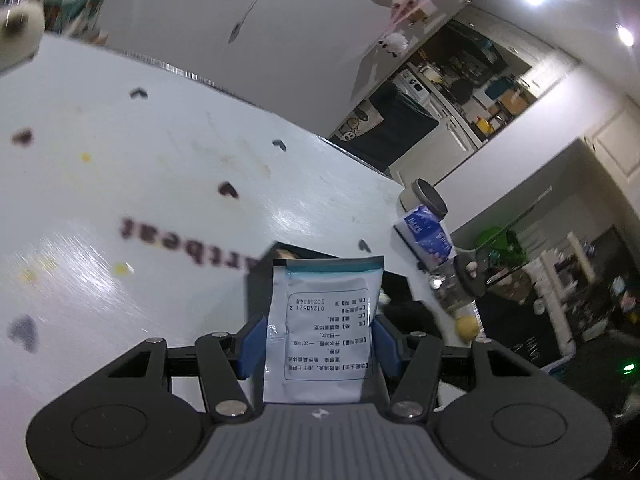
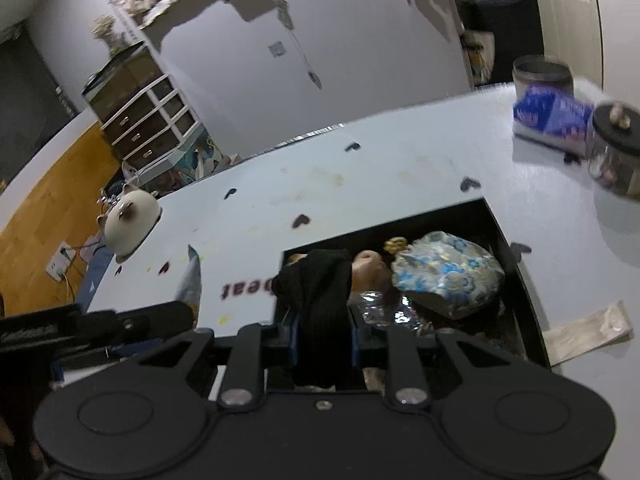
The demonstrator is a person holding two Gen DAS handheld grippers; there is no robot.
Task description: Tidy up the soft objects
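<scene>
A: Fingers (image 1: 256, 344) of left gripper (image 1: 320, 344) pinch a white sachet (image 1: 322, 332) above the tabletop (image 1: 120, 160); right gripper (image 2: 322, 336) clamps black cloth (image 2: 320, 300) over the black bin (image 2: 516, 240).

B: Suggest lowering the cloth beside the floral pouch (image 2: 446, 274) before releasing; sachet follows.

Glossy white table (image 1: 120, 208), smooth foil-like sachet (image 1: 324, 332), matt black cloth (image 2: 320, 300), crinkly floral bag (image 2: 448, 276).
</scene>
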